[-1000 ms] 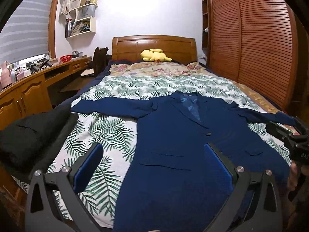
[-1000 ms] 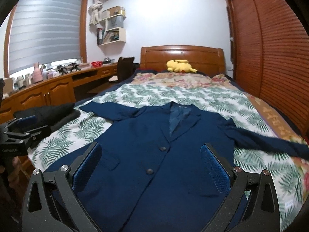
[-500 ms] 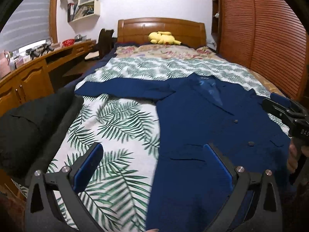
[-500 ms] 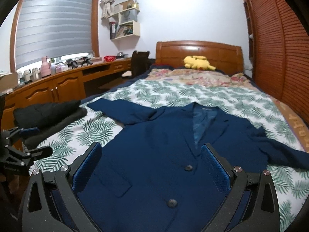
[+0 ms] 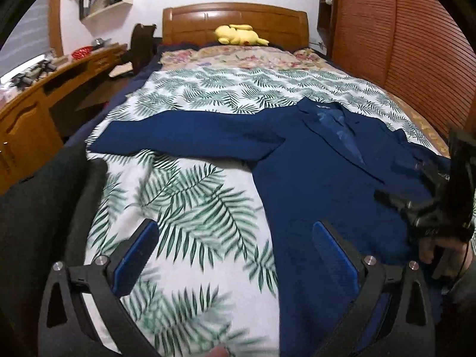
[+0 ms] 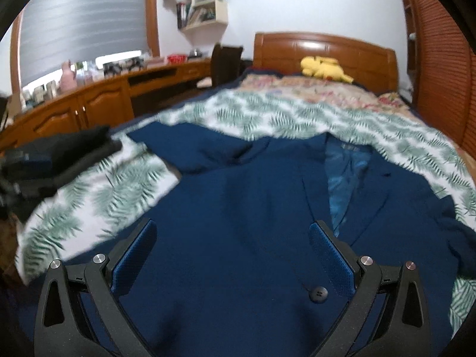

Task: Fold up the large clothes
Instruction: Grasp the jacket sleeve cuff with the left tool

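- A navy blue buttoned suit jacket (image 5: 327, 178) lies face up and unfolded on a bed covered by a white quilt printed with green palm fronds (image 5: 190, 208), collar toward the wooden headboard (image 5: 235, 20), hem toward the cameras.
- The jacket's long axis runs from foot to head of the bed; one sleeve (image 5: 184, 136) stretches straight out across the quilt toward the wooden counter (image 5: 35, 110) side, almost square to the body.
- The left hand-held gripper (image 5: 235, 255) hovers with its blue-padded fingers wide apart and nothing between them, straddling the jacket's side edge: one pad over bare quilt, the other over navy cloth.
- The right hand-held gripper (image 6: 232, 253) hangs over the jacket's front, fingers likewise spread and empty, a dark button (image 6: 318, 293) just below its right pad.
- The outstretched sleeve lies ahead and to the left of the left gripper, which looks the nearer of the two; folding that sleeve in across the chest seems the likely first step, and no fold shows yet.
- A dark folded garment (image 5: 38, 208) sits at the bed's left edge, a yellow plush toy (image 5: 238, 34) by the headboard.
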Demonstrator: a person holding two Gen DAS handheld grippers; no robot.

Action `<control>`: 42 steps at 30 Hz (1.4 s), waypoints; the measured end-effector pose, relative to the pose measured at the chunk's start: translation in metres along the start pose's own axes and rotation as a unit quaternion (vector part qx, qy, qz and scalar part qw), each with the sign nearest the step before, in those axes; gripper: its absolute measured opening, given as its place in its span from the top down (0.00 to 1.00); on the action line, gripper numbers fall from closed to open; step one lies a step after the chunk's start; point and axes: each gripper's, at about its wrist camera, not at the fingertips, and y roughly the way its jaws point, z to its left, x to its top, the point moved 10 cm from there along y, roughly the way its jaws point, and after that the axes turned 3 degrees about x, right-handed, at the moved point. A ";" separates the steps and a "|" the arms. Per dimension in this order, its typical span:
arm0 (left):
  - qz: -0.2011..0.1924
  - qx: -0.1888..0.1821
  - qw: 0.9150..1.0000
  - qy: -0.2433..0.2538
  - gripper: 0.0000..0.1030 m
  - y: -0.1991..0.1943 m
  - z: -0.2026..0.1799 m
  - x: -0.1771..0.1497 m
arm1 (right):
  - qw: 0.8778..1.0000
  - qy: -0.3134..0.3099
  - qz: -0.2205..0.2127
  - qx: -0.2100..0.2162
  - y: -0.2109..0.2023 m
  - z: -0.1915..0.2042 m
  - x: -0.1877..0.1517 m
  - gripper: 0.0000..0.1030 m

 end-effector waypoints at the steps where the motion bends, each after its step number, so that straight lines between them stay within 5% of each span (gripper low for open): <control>1: 0.003 0.000 1.000 -0.001 0.00 0.008 0.003 0.005 | 1.000 0.007 0.011 0.002 0.009 -0.006 -0.008 0.00; 9: 0.005 0.012 0.999 -0.029 0.01 0.081 0.032 0.054 | 0.998 0.038 0.033 0.024 0.020 -0.019 -0.020 0.00; 19: 0.040 0.054 0.994 -0.090 0.19 0.161 0.085 0.078 | 0.998 0.041 0.050 0.009 0.032 -0.024 -0.029 0.00; 23: 0.064 0.061 0.989 -0.120 0.38 0.183 0.101 0.072 | 0.998 0.033 0.055 0.006 0.035 -0.022 -0.032 0.00; 31: 0.096 0.029 0.976 -0.194 0.40 0.212 0.109 0.049 | 0.998 0.038 0.058 0.008 0.036 -0.021 -0.033 0.00; 34: 0.097 0.023 0.976 -0.195 0.54 0.216 0.106 0.053 | 0.998 0.038 0.058 0.008 0.035 -0.021 -0.034 0.00; 36: 0.099 0.012 0.977 -0.188 0.84 0.221 0.101 0.058 | 0.998 0.038 0.058 0.008 0.035 -0.021 -0.034 0.00; 38: 0.097 0.021 0.979 -0.180 0.96 0.222 0.099 0.066 | 0.998 0.038 0.058 0.008 0.035 -0.021 -0.034 0.00; 42: 0.080 0.042 0.985 -0.147 1.00 0.209 0.089 0.087 | 0.998 0.038 0.056 0.006 0.035 -0.022 -0.033 0.00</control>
